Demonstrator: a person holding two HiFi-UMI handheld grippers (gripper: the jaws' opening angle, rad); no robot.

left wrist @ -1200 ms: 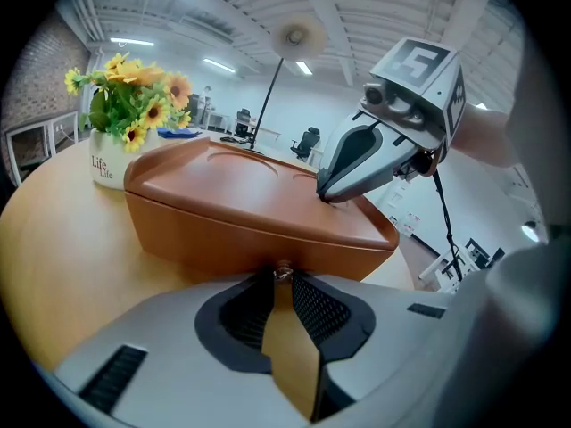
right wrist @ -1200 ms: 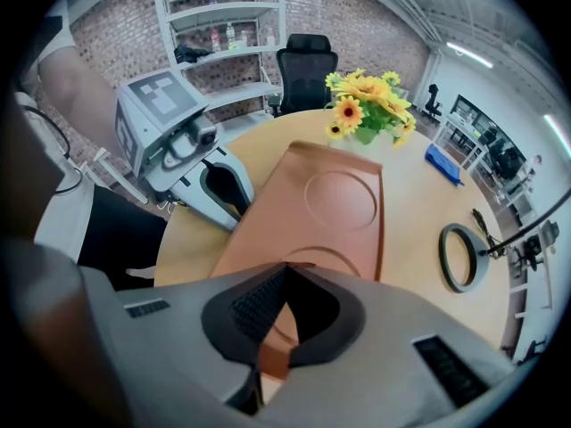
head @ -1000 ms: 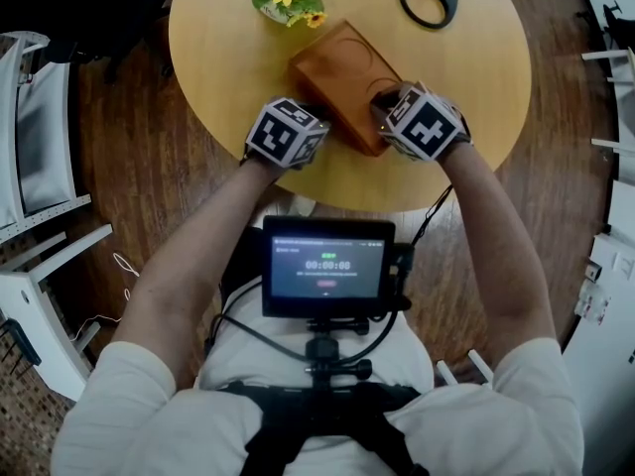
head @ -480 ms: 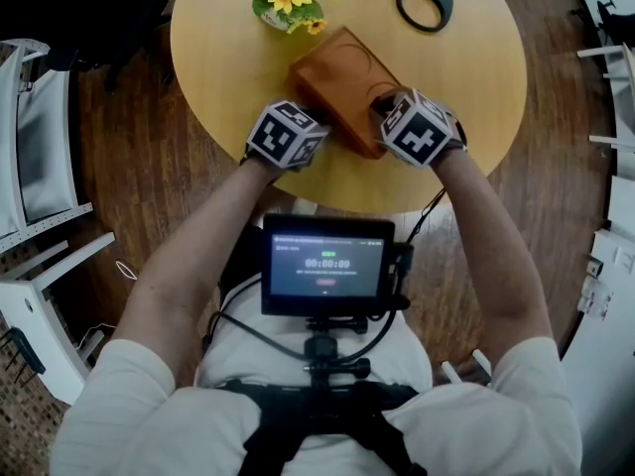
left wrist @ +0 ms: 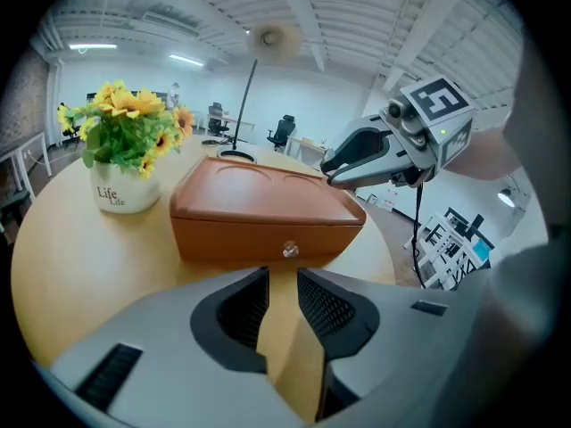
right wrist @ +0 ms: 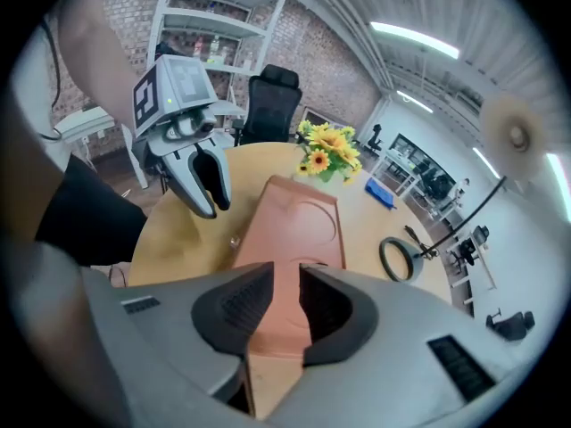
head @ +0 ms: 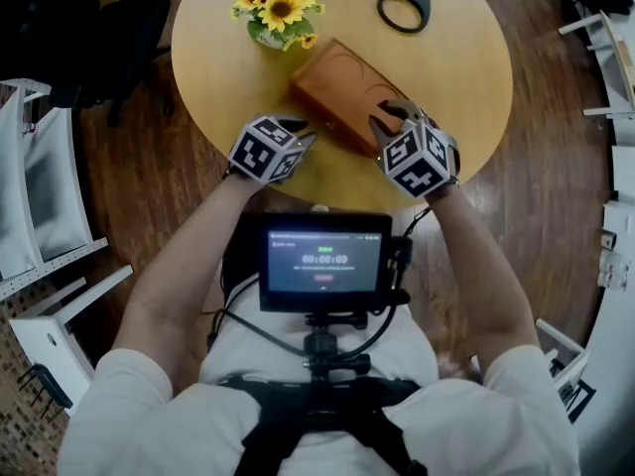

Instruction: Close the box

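Step in hand: release after closing, as I judge it. The box (head: 342, 92) lies on the round table (head: 218, 58) with its lid down flush all along the front seam. Its small knob (left wrist: 288, 250) sits straight ahead of the left claw (head: 303, 137).

Left claw: jaws opening, a narrow gap, only bare table between them; holds nothing. It is just short of the box's front face, not touching.

Right claw (head: 392, 117): jaws opening, somewhat apart, pads not pressing. It hangs over the near end of the lid, which shows through the gap. I cannot tell whether the tips graze the lid.

Next move, my judgement: little is left but to check the lid is seated, then lift the right claw straight up off the lid and draw the left claw back. Neither should snag the knob or push the box.

Room and edges:
- The table edge is close behind both claws, so the way back is free air.
- Ahead and left of the left claw, the flower mug (head: 273, 8) stands near the box's far corner. A forward shove risks tipping it.
- Beyond the right claw, the black ring (head: 402, 6) is well apart.
- The open table to the left claw's left is bare.
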